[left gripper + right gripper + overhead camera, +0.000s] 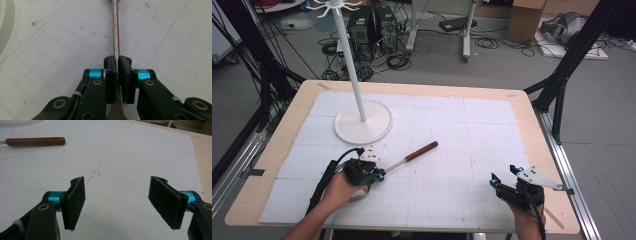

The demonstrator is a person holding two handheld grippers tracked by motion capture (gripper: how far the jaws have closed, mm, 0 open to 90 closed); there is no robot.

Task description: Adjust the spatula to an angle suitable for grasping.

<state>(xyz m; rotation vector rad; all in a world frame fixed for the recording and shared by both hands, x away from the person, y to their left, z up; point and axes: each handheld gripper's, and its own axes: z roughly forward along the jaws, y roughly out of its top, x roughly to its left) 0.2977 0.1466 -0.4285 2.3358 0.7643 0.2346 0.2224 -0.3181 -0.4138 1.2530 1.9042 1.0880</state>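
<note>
While the right gripper [504, 176] is held idle near the right edge of the table [532, 125], its jaws spread wide with nothing between them, the work is carried by the left gripper [381, 174] at the near left. There the jaws are pressed together on the thin metal shaft of a long-handled utensil [412, 154], seen pinched between the pads [110, 75] in the left gripper view; a flat metal end appears just below the jaws, though what kind of head it is cannot be told. From the grip the shaft is run up and to the right, ending in a brown wooden handle [35, 141] that lies on the white gridded mat [462, 145]. The step in hand is judged to be the pick-up of the utensil. Farther off, at the far left, a white hanging stand [363, 122] is set on its round base; the next move is likely to call for a lift and a carry toward its hooks [337, 6], with the grip kept firm against swinging of the handle.
</note>
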